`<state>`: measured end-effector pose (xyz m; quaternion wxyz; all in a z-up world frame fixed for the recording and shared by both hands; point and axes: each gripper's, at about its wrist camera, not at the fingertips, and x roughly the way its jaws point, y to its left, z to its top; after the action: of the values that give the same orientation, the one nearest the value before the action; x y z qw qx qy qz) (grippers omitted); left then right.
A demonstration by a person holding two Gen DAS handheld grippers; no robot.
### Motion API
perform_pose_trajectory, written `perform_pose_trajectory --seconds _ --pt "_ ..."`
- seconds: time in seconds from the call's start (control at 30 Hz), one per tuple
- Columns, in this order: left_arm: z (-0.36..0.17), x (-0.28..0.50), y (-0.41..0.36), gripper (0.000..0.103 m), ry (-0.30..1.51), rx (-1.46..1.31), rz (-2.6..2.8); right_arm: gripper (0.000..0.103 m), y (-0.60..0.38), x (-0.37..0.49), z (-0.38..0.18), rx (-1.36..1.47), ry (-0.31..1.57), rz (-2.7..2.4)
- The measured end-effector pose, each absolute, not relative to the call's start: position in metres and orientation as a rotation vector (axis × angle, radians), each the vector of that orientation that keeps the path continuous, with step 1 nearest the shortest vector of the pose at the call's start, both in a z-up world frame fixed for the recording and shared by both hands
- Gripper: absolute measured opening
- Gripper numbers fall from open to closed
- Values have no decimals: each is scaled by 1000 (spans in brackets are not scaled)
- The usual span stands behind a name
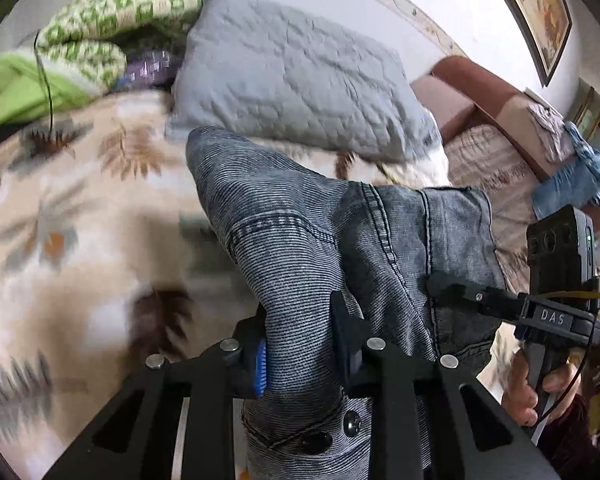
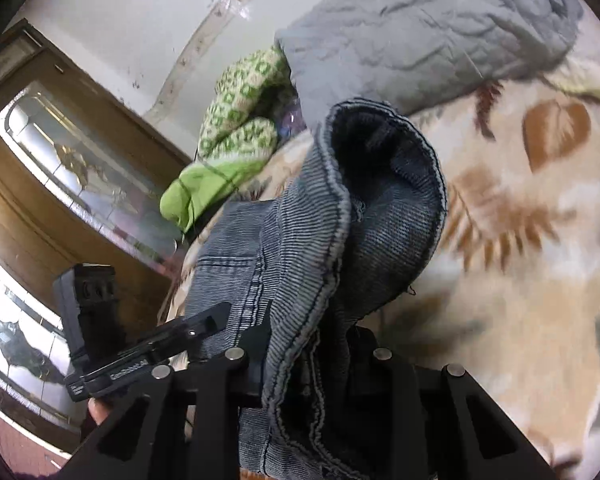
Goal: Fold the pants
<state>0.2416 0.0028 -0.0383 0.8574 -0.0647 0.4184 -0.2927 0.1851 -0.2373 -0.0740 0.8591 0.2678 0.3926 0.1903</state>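
**Both grippers clamped on the grey jeans, lifted over the bed**

In the left wrist view the left gripper (image 1: 300, 344) fills the bottom centre, its two black fingers pinched together on a bunched fold of the grey jeans (image 1: 300, 216) — the blue pad on the left finger presses straight into the ribbed denim. The cloth rises from the jaws toward the frame's middle, a metal button showing below them. At lower right the right gripper (image 1: 452, 286) bites the same garment's edge, a hand (image 1: 520, 392) wrapped round its handle.

In the right wrist view the right gripper's jaws are closed on the jeans at bottom centre; the waistband loops open toward the upper middle. The left gripper sits at lower left, touching the denim.

Behind — a leaf-patterned bedspread (image 1: 80, 208), a grey pillow (image 1: 300, 72) at upper centre, and a green-and-white blanket (image 1: 112, 20) at upper left
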Motion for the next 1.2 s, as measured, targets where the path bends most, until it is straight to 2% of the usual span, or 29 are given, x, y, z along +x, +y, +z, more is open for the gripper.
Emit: perform_pose_trajectory --seconds 0.17,0.33,0.4,0.43,0.47,0.5,0.6,0.7,0.73,0.8,0.87,1.0,1.2 --pt "-45 306 -1 27 860 -130 -545 29 -239 239 -81 596 795 371" --pt "-89 344 -8 28 953 -127 -449 30 -242 297 -137 662 900 328" --pt "-107 355 -9 35 989 -84 -379 41 -241 310 -159 639 961 262" --pt "-111 358 -6 42 995 -94 -375 58 -241 314 -166 627 979 222" --pt "-113 359 -2 46 999 -111 -372 64 -240 318 -168 614 989 205" --pt "-113 359 1 50 1001 -120 -367 64 -240 319 -168 597 991 198" --pt "-104 353 7 52 984 -118 -327 65 -234 319 -154 535 999 172" --pt "-76 327 10 55 897 -73 -264 65 -240 295 -126 477 932 106" --pt "-68 318 8 59 868 -47 -238 65 -244 286 -117 461 906 90" --pt "-43 289 4 77 775 0 -174 65 -248 262 -93 414 828 60" --pt "-21 260 0 82 678 35 -127 66 -244 231 -64 354 733 45" --pt "11 188 -7 98 527 103 -44 71 -228 168 -26 267 581 30" --pt "38 109 -9 100 449 136 -31 77 -202 67 -3 204 436 26"
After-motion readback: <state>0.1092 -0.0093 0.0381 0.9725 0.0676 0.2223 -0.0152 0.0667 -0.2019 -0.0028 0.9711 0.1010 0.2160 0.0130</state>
